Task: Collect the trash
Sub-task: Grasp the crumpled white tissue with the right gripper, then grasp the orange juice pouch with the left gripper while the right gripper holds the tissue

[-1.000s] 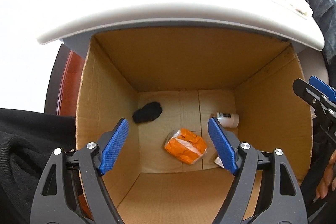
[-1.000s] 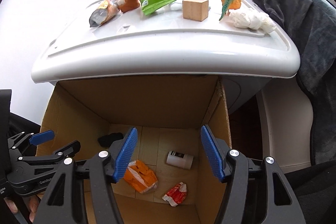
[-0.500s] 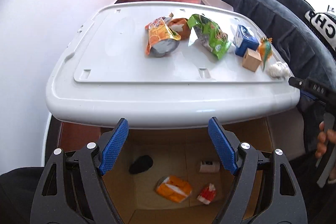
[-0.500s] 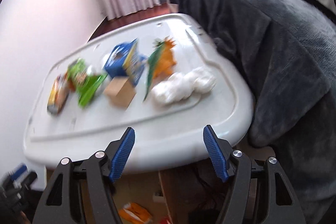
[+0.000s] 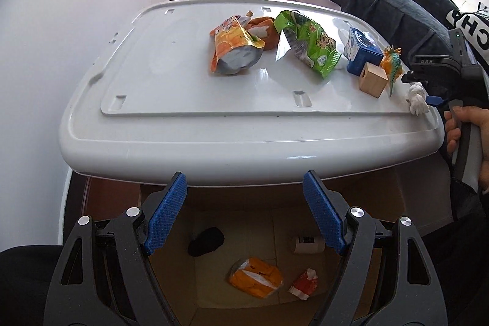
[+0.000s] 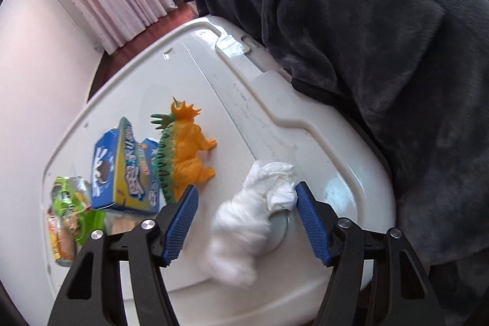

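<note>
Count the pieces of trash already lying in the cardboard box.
4 in view: a black lump at the back left, a small white bottle at the back right, an orange wrapper in the middle, and a red-and-white wrapper beside it. The tongs and box walls may hide more.

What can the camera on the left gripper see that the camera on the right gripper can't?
Only the left wrist view shows the cardboard box under the white lid, with an orange packet and other trash inside, plus the wooden block.

Only the right wrist view shows the right gripper, jaws just closing around the white tissue wad, its right pad touching it.

Both show the toy dinosaur, blue box and green bag.
</note>
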`<state>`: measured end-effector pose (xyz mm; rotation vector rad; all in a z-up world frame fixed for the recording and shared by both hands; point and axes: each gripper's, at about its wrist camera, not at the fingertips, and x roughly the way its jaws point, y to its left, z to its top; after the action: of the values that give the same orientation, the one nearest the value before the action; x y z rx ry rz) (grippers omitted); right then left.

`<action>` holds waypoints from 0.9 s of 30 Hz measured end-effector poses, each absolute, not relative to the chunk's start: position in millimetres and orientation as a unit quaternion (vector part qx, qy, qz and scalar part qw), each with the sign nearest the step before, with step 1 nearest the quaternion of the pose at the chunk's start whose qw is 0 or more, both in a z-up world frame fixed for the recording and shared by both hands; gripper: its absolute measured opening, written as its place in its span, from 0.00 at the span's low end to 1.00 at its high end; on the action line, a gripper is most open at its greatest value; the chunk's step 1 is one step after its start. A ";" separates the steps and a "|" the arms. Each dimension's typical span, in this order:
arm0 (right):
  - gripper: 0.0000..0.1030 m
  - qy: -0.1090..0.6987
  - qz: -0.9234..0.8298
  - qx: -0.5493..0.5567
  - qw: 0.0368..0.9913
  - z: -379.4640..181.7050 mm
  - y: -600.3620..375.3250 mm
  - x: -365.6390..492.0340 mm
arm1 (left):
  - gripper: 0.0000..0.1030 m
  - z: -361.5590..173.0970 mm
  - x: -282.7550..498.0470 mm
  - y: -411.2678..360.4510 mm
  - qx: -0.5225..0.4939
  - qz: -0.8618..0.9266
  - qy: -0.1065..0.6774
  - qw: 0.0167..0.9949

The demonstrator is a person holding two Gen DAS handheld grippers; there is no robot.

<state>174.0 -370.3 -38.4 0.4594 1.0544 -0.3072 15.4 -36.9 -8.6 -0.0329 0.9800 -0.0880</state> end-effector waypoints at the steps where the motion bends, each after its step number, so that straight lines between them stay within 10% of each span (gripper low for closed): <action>1: 0.55 0.500 -0.150 0.202 0.828 -41.4 -367.6 176.3 | 0.74 -9.2 15.3 -37.1 -0.016 -0.043 0.471 0.881; 11: 0.32 0.475 -0.144 0.088 0.864 -40.8 -344.4 151.8 | 0.74 -17.6 18.5 -36.3 -0.030 -0.045 0.482 0.875; 27: 0.32 0.417 0.039 -0.001 0.908 -9.6 -251.2 58.9 | 0.74 16.7 114.2 -41.9 -0.058 -0.032 0.451 0.890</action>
<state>58.9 -251.2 -9.6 -0.0021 0.8606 0.0799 114.2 -41.9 16.7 -0.1213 0.9360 -0.0658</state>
